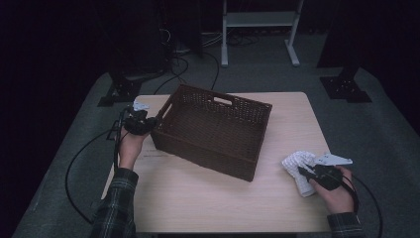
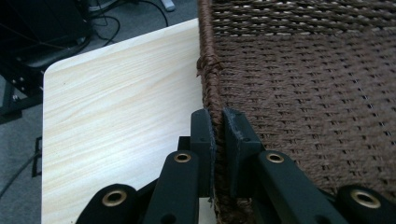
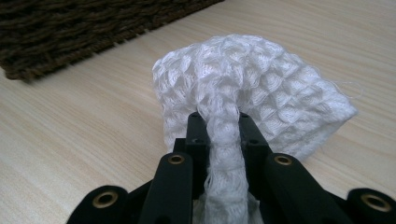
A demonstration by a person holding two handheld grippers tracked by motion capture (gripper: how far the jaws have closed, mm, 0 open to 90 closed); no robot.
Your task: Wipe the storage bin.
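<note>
Gripping both things, with nothing yet in the dark brown woven basket (image 1: 213, 131).
Left gripper (image 2: 218, 135) pinches the basket's rim; right gripper (image 3: 223, 133) clamps the white waffle-knit cloth (image 3: 252, 88), which lies on the pale wooden table (image 1: 198, 198) beside the basket.

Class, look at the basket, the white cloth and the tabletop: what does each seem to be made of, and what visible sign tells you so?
Basket: dark brown woven cord or wicker, matt; plaited strands show along its rim.
White cloth: soft waffle-weave textile, probably cotton; raised cells and loose threads.
Tabletop: pale wood or wood-look laminate, smooth; a straight grain pattern, which cannot settle it.
</note>
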